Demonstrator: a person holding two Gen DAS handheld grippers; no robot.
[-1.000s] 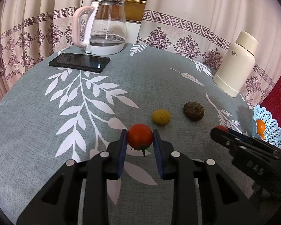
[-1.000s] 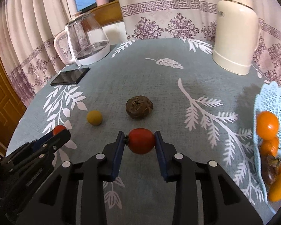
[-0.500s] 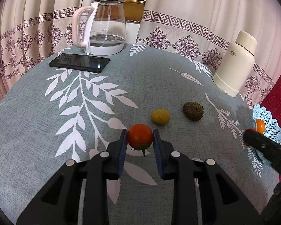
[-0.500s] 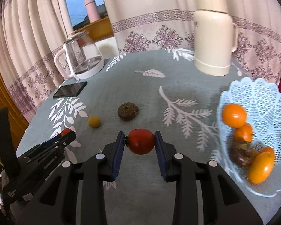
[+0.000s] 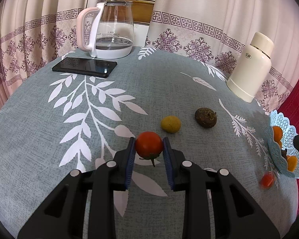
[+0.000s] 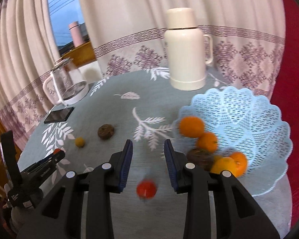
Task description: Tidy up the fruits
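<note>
My left gripper (image 5: 149,149) is shut on a red tomato (image 5: 149,147) and holds it low over the grey leaf-print tablecloth. My right gripper (image 6: 148,153) is open and empty. A second red tomato (image 6: 146,189), blurred, is below its jaws, beside the light blue lace basket (image 6: 249,107); it also shows in the left wrist view (image 5: 267,179). The basket holds several oranges (image 6: 191,126) and a dark brown fruit (image 6: 199,157). A small yellow fruit (image 5: 170,124) and a brown wrinkled fruit (image 5: 206,117) lie on the cloth between the grippers.
A glass kettle (image 5: 109,27) with a pink handle and a black phone (image 5: 84,67) are at the far left. A cream thermos (image 5: 253,67) stands at the far right near the basket (image 5: 283,145). Curtains ring the table's edge.
My right gripper moved right toward the basket, opened and let go of its tomato, which now sits or falls blurred beside the basket. My left gripper has not moved.
</note>
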